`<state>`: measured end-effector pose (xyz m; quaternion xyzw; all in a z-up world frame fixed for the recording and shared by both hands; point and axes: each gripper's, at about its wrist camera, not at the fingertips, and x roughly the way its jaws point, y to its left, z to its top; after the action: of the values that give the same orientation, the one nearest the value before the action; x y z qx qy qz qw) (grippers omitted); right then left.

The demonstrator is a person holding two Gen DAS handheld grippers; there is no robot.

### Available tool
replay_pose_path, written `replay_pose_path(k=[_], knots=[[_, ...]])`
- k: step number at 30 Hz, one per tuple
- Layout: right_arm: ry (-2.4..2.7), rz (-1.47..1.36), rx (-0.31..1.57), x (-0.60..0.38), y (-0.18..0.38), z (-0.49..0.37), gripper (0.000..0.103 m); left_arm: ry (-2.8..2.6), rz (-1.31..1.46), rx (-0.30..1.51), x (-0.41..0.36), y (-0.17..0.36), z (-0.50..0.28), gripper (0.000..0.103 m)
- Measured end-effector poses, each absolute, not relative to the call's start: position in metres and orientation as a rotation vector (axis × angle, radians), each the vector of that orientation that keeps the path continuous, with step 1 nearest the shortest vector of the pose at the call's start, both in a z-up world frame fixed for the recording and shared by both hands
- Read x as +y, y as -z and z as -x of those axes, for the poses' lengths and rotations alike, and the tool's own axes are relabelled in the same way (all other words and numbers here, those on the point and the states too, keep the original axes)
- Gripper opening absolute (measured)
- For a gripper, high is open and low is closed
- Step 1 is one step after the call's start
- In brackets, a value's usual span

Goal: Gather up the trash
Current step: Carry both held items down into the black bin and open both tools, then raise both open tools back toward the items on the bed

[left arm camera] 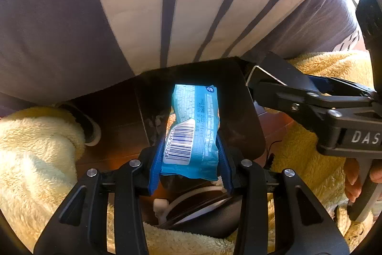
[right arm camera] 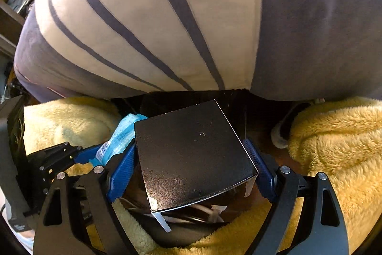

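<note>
My left gripper (left arm camera: 191, 147) is shut on a blue snack wrapper (left arm camera: 193, 126) with a white barcode label, held upright between the blue pads. The wrapper also shows in the right wrist view (right arm camera: 119, 138), left of the box. My right gripper (right arm camera: 191, 164) is shut on a black cardboard box (right arm camera: 191, 154), gripped by its two sides. In the left wrist view the right gripper (left arm camera: 253, 78) reaches in from the right and holds the same black box (left arm camera: 248, 126) just behind the wrapper. Both are held close to a person's lap.
A person in a grey and cream striped top (left arm camera: 167, 4) and fluffy yellow trousers (left arm camera: 35, 147) fills both views. Brown floor (left arm camera: 114, 126) and a shoe (left arm camera: 88, 126) show between the legs. A black and white object (left arm camera: 203, 212) lies below the grippers.
</note>
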<state>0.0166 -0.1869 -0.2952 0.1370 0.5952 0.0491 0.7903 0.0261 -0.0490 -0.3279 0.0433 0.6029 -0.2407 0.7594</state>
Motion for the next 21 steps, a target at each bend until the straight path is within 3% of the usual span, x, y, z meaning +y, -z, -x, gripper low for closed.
replay_pose_path(k=[9, 14, 21], knots=[[-0.108, -0.325, 1.309, -0.193, 0.303, -0.028, 0.087, 0.55, -0.069, 1.335, -0.047, 0.331, -0.027, 0.039], [-0.098, -0.327, 1.3, -0.19, 0.3, -0.031, 0.092, 0.543, -0.071, 1.335, -0.046, 0.332, -0.028, 0.057], [-0.079, -0.311, 1.259, -0.194, 0.285, -0.026, 0.099, 0.527, -0.091, 1.301, -0.045, 0.319, -0.024, 0.071]])
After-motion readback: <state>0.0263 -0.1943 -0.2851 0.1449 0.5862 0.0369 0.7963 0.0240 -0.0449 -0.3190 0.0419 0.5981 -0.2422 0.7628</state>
